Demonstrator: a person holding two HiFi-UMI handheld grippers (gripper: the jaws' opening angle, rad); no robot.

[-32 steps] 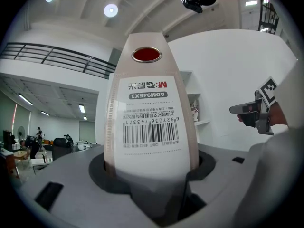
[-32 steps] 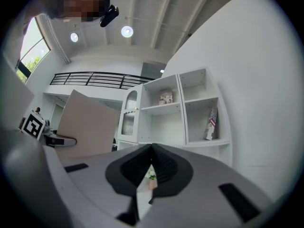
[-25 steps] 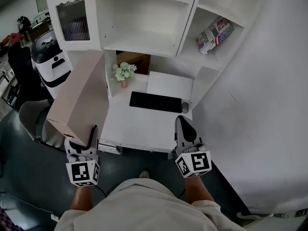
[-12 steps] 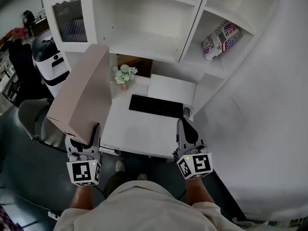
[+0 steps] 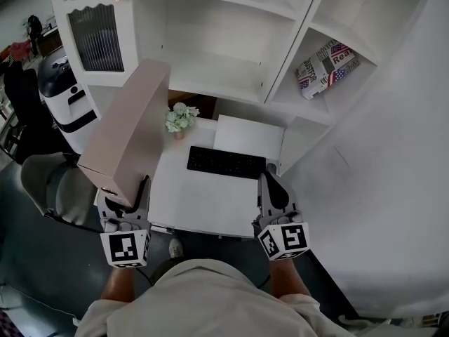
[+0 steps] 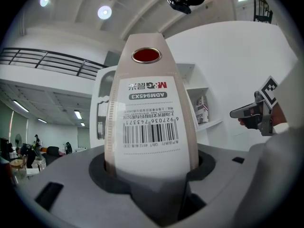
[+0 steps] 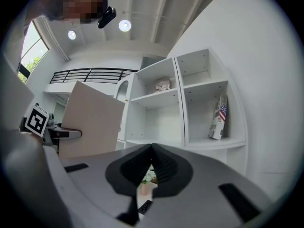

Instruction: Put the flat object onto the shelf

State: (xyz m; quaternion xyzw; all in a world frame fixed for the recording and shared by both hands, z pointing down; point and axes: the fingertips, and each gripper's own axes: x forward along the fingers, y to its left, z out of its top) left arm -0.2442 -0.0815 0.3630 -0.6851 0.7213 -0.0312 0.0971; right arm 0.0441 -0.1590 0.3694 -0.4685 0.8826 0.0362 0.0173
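**Flat box gripped at one end, on its way to the shelf**

Flat box [image 5: 126, 135], beige and long, is in the air beside the left edge of the worktop [image 5: 203, 202]. The left hand-held gripper [image 5: 126, 206] clamps it at its near end. The jaws stand partly apart and press on the two broad faces, just beside the end with the barcode label. The box stands on its edge and reaches forward toward the white shelf unit [image 5: 210, 69]. The right hand-held gripper [image 5: 272, 192] has its jaws together with nothing between them. It hangs over the front right of the worktop, well apart from the box.

I judge that the step in hand is the carry to the shelf. The wide middle bay looks bare, while the right bay holds a printed packet [image 5: 324, 65], so the middle bay seems the better place.

The box is long and held only at one end, so its far end may swing. A firm grip and a quiet wrist will help. The far corner should pass above the flower pot [image 5: 181, 118] and the keyboard [image 5: 226, 163], and clear of the shelf's upright panels. It is safer to rest the box on the board before the jaws loosen. The empty right hand-held gripper could steady the free side.
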